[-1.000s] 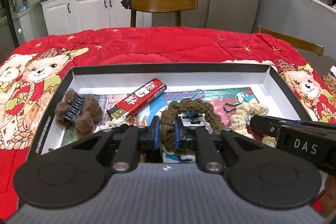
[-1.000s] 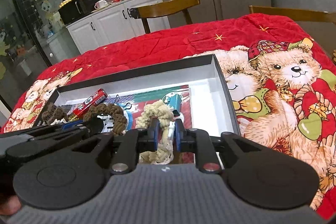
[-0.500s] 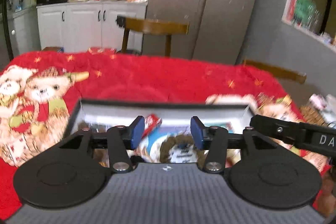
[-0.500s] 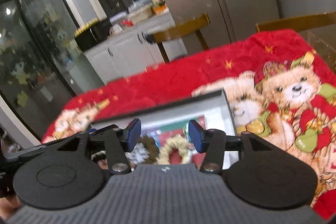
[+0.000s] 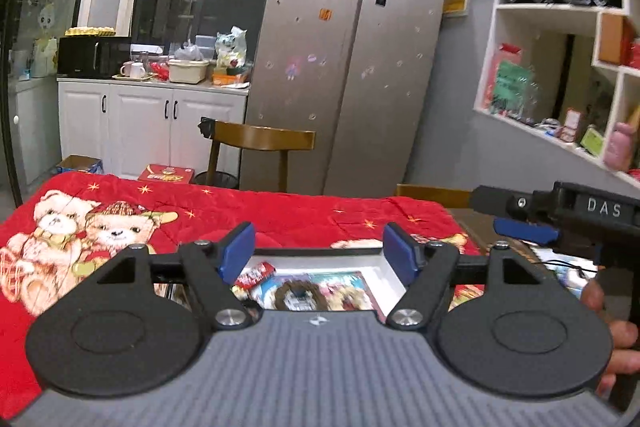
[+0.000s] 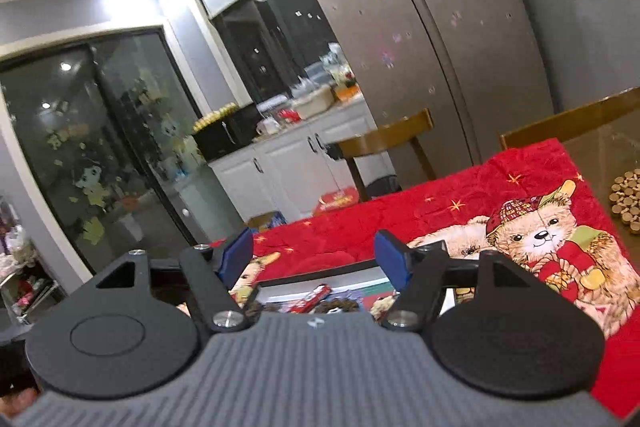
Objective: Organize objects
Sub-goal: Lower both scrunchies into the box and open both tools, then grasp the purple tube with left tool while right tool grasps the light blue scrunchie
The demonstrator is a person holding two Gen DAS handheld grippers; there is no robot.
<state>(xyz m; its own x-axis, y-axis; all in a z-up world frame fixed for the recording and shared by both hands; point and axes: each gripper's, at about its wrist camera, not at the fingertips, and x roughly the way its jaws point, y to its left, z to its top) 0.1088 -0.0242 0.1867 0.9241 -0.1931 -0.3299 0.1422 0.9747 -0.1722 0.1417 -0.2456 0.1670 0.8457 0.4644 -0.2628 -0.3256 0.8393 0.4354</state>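
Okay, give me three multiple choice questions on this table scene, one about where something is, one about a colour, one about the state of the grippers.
1. Where does the brown braided bracelet lie?
A. on a chair
B. inside the shallow box
C. on the counter

2. What colour is the blanket under the box?
A. red
B. blue
C. grey

3. How do the left gripper and right gripper stand?
A. both shut on bracelets
B. one shut
C. both open, nothing between the fingers

Answers: B, it lies among the items on the box floor; A, red with bear prints; C, the blue pads have just been opening and stand apart with nothing between them.
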